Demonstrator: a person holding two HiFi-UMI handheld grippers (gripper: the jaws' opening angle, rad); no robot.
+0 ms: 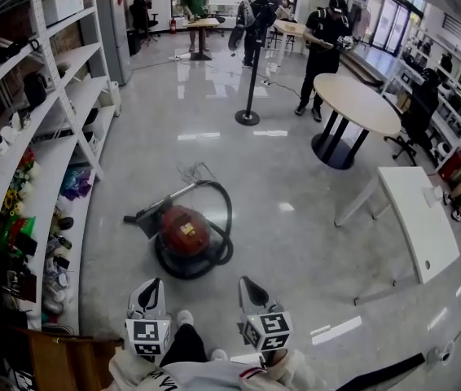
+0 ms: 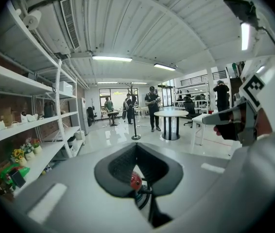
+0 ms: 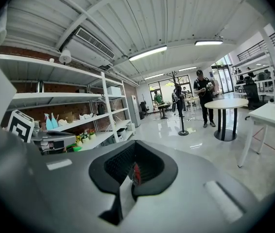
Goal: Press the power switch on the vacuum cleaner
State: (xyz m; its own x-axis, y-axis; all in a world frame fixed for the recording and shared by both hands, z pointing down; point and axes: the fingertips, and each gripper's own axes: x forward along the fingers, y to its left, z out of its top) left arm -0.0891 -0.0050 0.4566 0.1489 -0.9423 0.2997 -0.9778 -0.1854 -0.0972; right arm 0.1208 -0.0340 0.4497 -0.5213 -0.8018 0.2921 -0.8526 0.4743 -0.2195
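A red and black canister vacuum cleaner (image 1: 183, 233) sits on the glossy floor, its black hose (image 1: 226, 214) looped round its right side and its nozzle lying to the left. In the head view both grippers are low, near the person's body, short of the vacuum and pointing toward it. My left gripper (image 1: 150, 288) is shut with nothing in it, and my right gripper (image 1: 250, 287) is shut and empty as well. In the left gripper view only a sliver of the red vacuum (image 2: 135, 181) shows through the slit of the left gripper (image 2: 136, 148). The right gripper (image 3: 133, 145) likewise shows just a red strip of the vacuum (image 3: 136, 174).
White shelving (image 1: 55, 149) full of small items runs along the left. A white rectangular table (image 1: 422, 218) stands at the right, a round table (image 1: 357, 100) behind it, and a pole stand (image 1: 248, 112) beyond the vacuum. Several people stand at the far end.
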